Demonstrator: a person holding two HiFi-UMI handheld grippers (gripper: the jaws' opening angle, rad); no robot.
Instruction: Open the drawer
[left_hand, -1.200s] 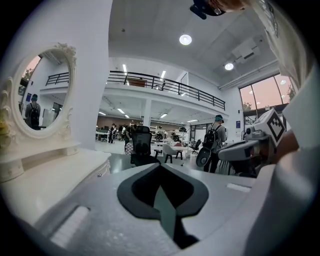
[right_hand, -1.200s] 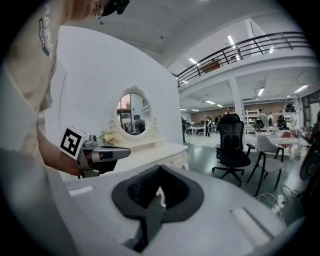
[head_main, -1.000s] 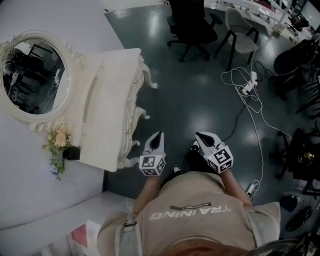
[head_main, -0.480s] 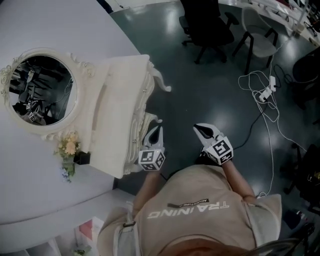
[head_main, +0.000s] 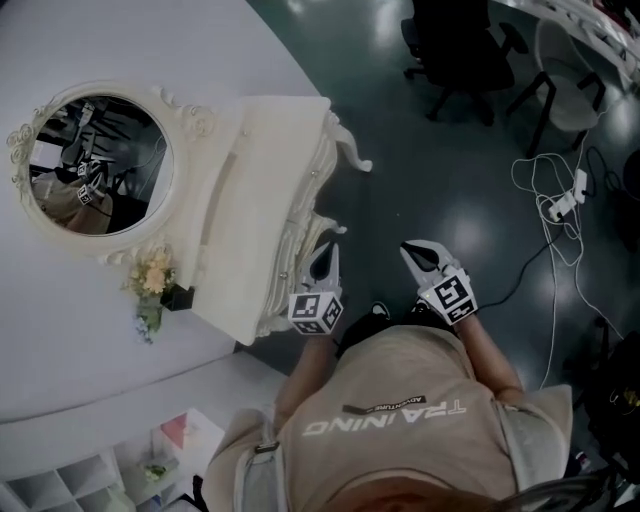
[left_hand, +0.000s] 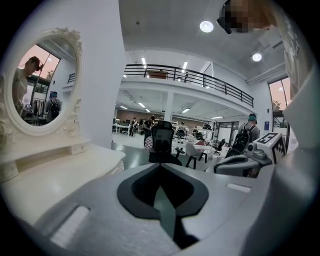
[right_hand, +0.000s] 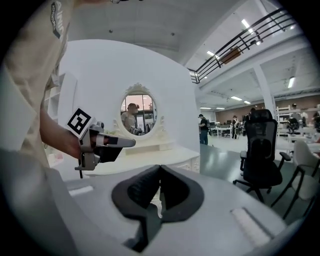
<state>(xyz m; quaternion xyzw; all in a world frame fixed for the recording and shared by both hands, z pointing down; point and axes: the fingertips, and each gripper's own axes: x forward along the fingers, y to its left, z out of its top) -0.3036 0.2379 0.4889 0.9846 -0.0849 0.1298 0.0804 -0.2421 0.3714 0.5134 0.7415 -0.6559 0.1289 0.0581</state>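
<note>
A white dressing table (head_main: 260, 200) with an oval mirror (head_main: 100, 170) stands against the wall on the left. Its carved drawer front (head_main: 305, 212) faces the dark floor and is closed. My left gripper (head_main: 328, 252) is shut and empty, just off the near end of that front and not touching it. My right gripper (head_main: 417, 250) hovers over the floor further right, also shut and empty. In the left gripper view the shut left gripper (left_hand: 161, 165) has the tabletop (left_hand: 60, 170) to its left. The right gripper view shows the left gripper (right_hand: 131, 143) in front of the table (right_hand: 155, 159).
A small vase of flowers (head_main: 150, 285) and a dark box (head_main: 180, 298) sit at the table's near end. Black office chairs (head_main: 470, 50) stand across the floor. Cables and a power strip (head_main: 560, 205) lie at right. A white shelf unit (head_main: 100, 470) is at lower left.
Both grippers have travelled toward the dressing table with the person. The left one, a gap away a second ago, now sits right beside the table's front. Both stay shut.
</note>
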